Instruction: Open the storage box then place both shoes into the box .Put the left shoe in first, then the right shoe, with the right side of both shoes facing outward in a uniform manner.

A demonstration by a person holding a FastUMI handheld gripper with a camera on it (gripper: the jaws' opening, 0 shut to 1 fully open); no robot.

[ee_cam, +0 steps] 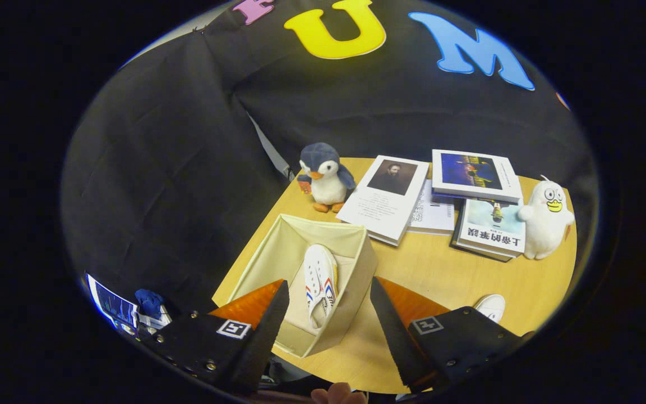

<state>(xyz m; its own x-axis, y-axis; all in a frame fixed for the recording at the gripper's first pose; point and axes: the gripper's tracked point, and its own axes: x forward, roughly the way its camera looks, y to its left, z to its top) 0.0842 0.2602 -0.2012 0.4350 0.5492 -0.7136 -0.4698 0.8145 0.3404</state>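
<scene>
Wood table — fabric box, shoe inside; tool spread.

A plush penguin stands upright at the far edge of the wooden worktop. Just beside it lies a white book with a portrait cover, partly overlapping a paler booklet. Further along, a book with a blue picture cover rests on top of another book. A white plush duck stands just beside that stack.

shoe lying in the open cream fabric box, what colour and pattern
White canvas shoe with red and blue side stripes, in the gripper view between the open gripper's fingers.
</scene>
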